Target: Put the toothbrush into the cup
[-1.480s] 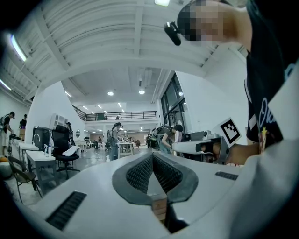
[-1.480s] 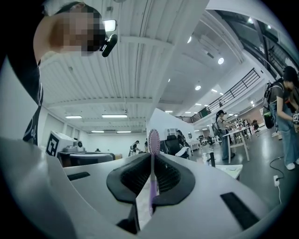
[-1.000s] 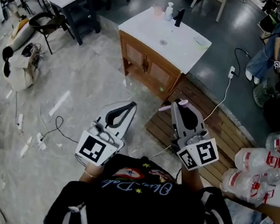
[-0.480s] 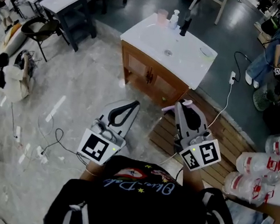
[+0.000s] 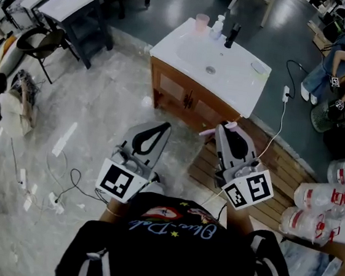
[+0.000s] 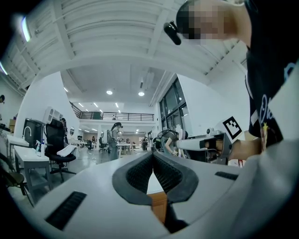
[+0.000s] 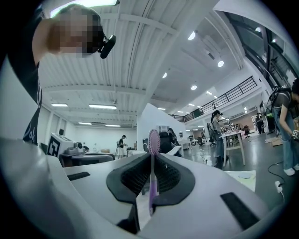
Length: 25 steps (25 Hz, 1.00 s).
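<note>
You have one sink cabinet [image 5: 184, 92] ahead of you, white-topped with a basin, and it stands well apart from where your grippers are held, so the task looks to be at roughly its halfway mark: the pick-up is done, and the carry and the drop into the cup are left. One slatted wooden platform [image 5: 279, 162] lies on the floor between you and the cabinet's right side. You hold two grippers. Your left gripper [image 6: 153, 156] has its jaws brought together at the tips with nothing between them, so it carries nothing and has no part in the job at present. Your right gripper [image 7: 153, 158] is clamped on the toothbrush [image 7: 153, 173], which sits upright between the pads with its bristle head poking out past the jaw tips. On the cabinet top there is one pink cup [image 5: 202, 22], upright at the far left corner and empty as far as the head view shows, with one pump bottle [image 5: 218, 27] just beside it and one black tap [image 5: 234, 35] next along. Only one toothbrush is in sight, the one you hold. You have yet to close the gap to the cup, bring the brush over its mouth and let go.
</note>
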{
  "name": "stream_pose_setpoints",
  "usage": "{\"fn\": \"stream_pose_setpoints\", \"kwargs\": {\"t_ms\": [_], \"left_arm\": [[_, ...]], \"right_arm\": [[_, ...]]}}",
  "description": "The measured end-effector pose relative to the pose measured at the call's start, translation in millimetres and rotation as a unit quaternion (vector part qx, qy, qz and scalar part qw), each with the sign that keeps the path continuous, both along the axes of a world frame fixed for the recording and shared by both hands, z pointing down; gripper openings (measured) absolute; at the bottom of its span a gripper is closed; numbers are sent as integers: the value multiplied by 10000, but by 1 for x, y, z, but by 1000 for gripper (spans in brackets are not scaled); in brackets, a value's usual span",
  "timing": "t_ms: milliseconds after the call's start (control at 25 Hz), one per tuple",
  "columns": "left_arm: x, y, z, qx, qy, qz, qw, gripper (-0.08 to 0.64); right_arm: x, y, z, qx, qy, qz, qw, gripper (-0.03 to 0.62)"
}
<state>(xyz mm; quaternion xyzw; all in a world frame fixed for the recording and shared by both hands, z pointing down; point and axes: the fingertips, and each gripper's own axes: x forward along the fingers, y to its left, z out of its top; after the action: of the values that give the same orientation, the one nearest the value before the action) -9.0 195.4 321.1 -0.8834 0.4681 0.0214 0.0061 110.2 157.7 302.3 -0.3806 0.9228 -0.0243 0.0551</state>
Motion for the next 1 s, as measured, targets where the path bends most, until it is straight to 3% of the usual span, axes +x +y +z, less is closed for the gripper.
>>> {"fn": "stream_pose_setpoints", "kwargs": {"t_ms": [560,1000], "left_arm": [[-68,-35,6,22,78,151,9999,3],[-81,-54,8,10,187,325,9993,3]], "right_arm": [[-59,-37,3,53,36,256,9997,15],[-67,-54,4,-5,139,478,9988,15]]}}
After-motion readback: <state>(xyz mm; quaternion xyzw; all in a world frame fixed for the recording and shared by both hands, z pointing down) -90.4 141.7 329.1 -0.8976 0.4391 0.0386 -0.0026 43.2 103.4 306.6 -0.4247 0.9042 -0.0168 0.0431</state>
